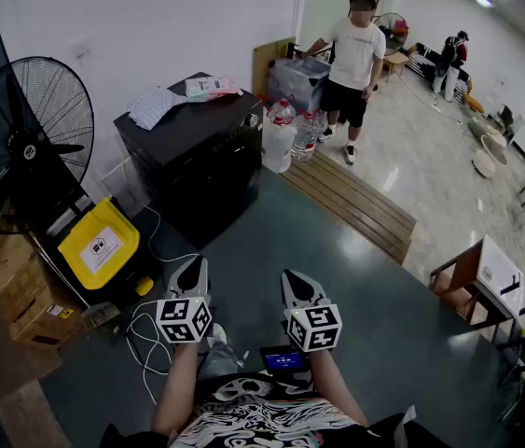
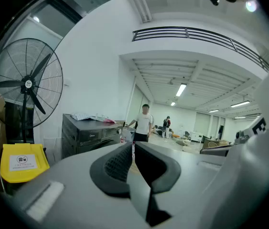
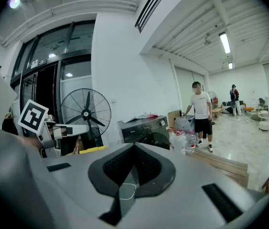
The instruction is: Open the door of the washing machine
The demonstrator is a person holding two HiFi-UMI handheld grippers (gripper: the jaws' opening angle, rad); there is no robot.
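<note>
The black washing machine [image 1: 197,152] stands against the white wall, well ahead of both grippers, with cloths and papers on its top. It also shows in the left gripper view as a dark box [image 2: 84,132] and in the right gripper view [image 3: 144,130]. Its door looks closed. My left gripper [image 1: 194,267] is held out over the floor, jaws shut with nothing between them [image 2: 132,147]. My right gripper [image 1: 292,278] hangs beside it, likewise shut and empty [image 3: 134,147]. Both point toward the machine from a distance.
A large black pedestal fan [image 1: 24,143] and a yellow bin [image 1: 100,244] stand left of the machine. Water bottles [image 1: 281,136] sit at its right. A person [image 1: 353,63] stands behind, by wooden planks [image 1: 351,203]. White cables [image 1: 145,339] lie on the floor near my feet.
</note>
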